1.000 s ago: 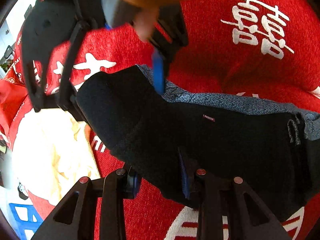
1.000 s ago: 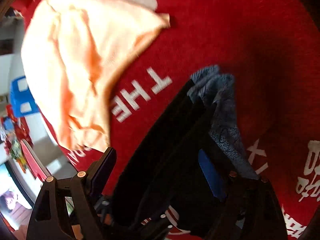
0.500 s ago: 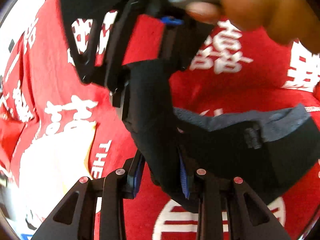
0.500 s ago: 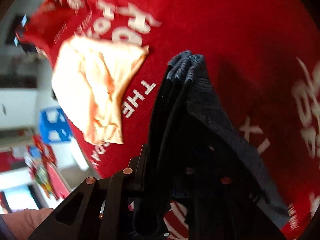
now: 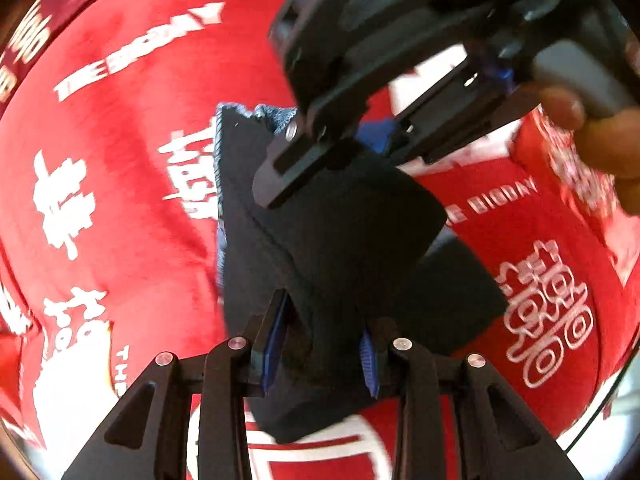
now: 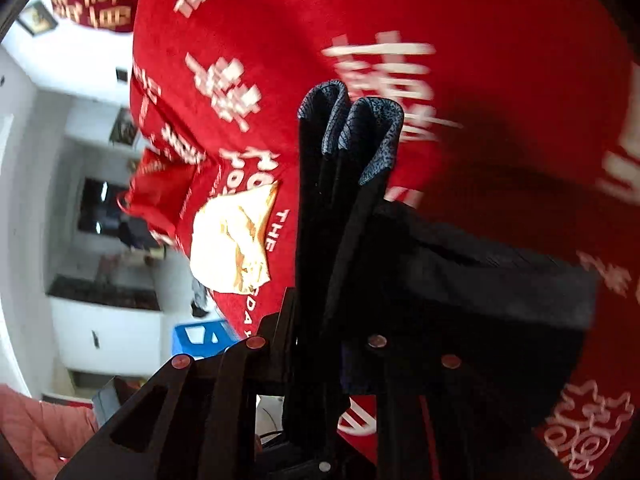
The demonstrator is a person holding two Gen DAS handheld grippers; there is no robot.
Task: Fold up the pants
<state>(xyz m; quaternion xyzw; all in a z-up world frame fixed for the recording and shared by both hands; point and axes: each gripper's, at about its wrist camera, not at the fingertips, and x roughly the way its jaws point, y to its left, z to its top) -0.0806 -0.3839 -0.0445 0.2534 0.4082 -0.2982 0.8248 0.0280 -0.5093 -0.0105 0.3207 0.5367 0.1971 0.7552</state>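
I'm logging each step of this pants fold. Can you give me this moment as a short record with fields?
garment: dark pants, bunched and lifted off the cloth
surface: red cloth with white lettering
left claw: shut on the pants
right claw: shut on the pants, jaws have just been closing
other item: pale yellow garment lying on the red cloth, apart from the pants

Pants (image 5: 340, 240): black outside, blue-grey speckled lining at the folded edges. Cloth (image 5: 120, 160) under them: bright red, white printed lettering. Crumpled garment (image 6: 234, 244) beside the pants on that cloth: pale yellow-cream. Left gripper (image 5: 322, 354): black, blue pads.
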